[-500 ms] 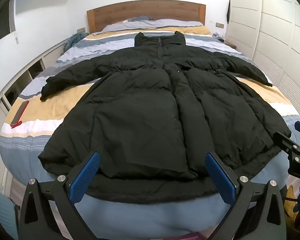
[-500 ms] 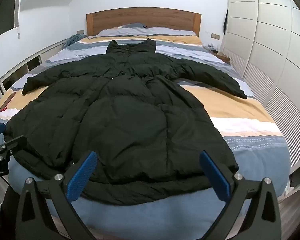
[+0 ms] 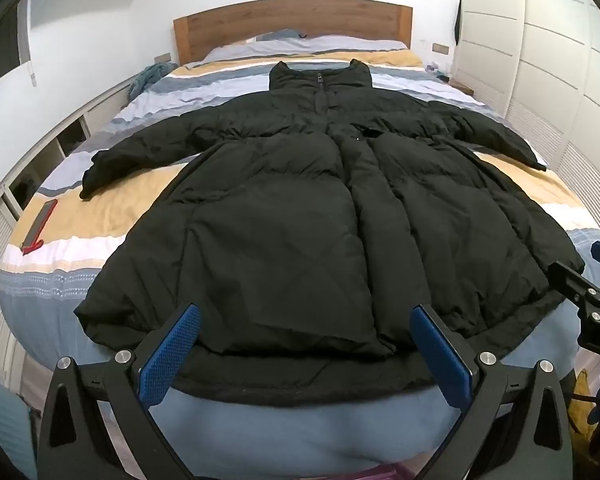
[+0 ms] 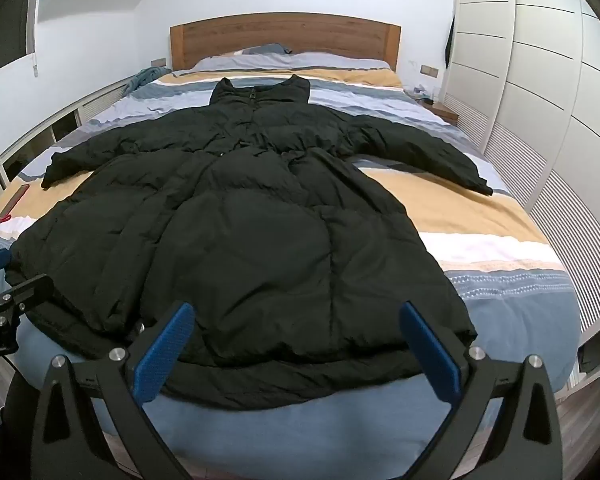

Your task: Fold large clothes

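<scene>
Black puffer coat (image 3: pixel 300 216) spread flat on striped bed (image 3: pixel 100 208), collar at 12 o'clock. Left gripper (image 3: pixel 304 354) and right gripper (image 4: pixel 296 346) at 6 o'clock, jaws spread, empty; hem partly hidden behind their fingers.

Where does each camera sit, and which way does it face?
Left wrist: on the left gripper at the bed's foot, facing the headboard over the coat; own open fingers show, right gripper at the right edge.
Right wrist: on the right gripper, same direction, further right; own open fingers show, left gripper at the left edge.
Shared: coat, bed, headboard, red object.
</scene>
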Tool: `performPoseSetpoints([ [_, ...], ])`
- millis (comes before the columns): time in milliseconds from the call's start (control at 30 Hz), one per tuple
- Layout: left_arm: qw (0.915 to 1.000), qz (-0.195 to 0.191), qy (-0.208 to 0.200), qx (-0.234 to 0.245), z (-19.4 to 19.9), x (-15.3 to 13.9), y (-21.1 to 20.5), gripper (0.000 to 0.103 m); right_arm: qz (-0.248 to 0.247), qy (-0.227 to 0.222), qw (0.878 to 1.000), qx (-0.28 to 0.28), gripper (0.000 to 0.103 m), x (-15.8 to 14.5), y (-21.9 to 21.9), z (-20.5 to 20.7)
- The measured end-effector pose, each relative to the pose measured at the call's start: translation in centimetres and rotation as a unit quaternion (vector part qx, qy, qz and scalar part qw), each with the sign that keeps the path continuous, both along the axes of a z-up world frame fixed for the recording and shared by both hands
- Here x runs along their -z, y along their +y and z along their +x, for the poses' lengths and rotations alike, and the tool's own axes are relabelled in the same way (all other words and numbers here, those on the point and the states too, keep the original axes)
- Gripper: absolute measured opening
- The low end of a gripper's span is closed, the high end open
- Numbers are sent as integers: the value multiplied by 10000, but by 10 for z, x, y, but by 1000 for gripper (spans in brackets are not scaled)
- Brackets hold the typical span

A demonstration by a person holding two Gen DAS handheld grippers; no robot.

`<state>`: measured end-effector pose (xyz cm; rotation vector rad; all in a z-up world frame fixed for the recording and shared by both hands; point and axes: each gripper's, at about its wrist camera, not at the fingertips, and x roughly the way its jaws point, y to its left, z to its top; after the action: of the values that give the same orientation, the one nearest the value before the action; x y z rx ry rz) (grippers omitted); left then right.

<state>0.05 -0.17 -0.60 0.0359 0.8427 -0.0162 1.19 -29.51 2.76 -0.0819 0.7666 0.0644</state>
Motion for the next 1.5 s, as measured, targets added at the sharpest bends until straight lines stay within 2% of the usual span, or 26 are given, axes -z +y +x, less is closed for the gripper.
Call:
performPoseSetpoints([
  [833,9999,-1,132,-12,1,5,-2,102,-99,42,9999,72,103,4,-6,0],
  [1500,9994,-250,210,-101,1,7,2,102,-179,82,9998,63,103,7,-1,2],
])
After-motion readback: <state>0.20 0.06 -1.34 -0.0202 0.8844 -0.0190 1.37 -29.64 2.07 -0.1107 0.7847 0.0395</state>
